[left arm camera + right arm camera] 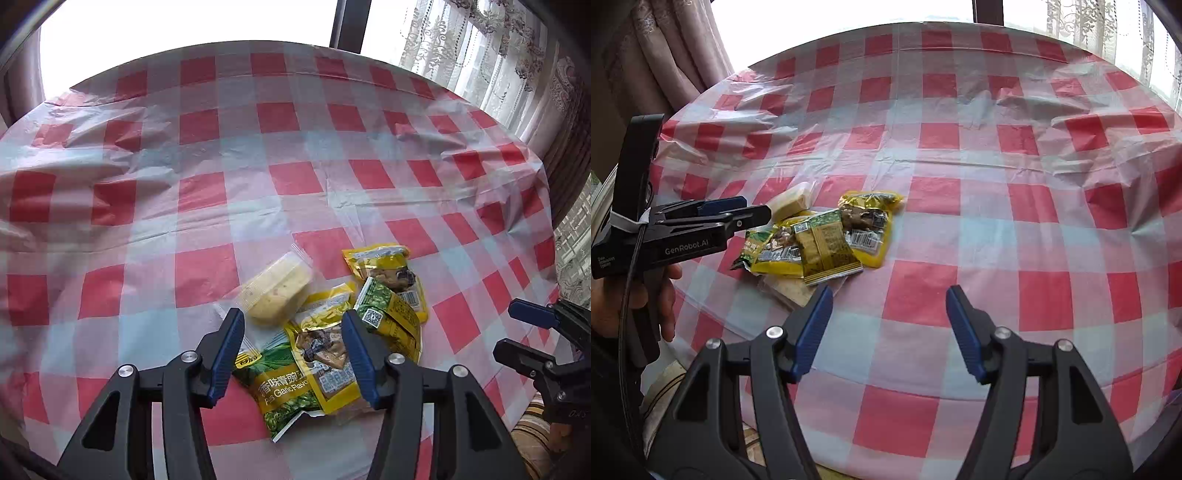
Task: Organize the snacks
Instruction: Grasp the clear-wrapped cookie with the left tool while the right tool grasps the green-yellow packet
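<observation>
**Hovering over the snack pile, both grippers empty**

Hanging above the near edge of the worktop (332, 122), the left gripper (293, 354) stood with its blue-padded jaws partly apart, nothing pinched between them. Seen along its fingers, the gap framed a green pea packet (275, 391) with a yellow-edged meat packet (325, 365) lying over it; from the right wrist view that gripper was poised above the pile's left end, and whether its tips touched any wrapper could not be told. Just beyond its left finger lay a clear-wrapped pale cake (275, 293). Past its right finger lay a small green-and-yellow sachet (391, 317), overlapping a second yellow meat packet (388, 273) farther back.

The right gripper (888, 332) was likewise partly open and empty, held over bare checked cloth. The whole pile lay ahead and to its left, the sachet nearest, and a flat clear-wrapped piece (790, 288) lay just beside its left fingertip. A hand (635, 291) gripped the left tool's handle at the frame's left edge.
</observation>
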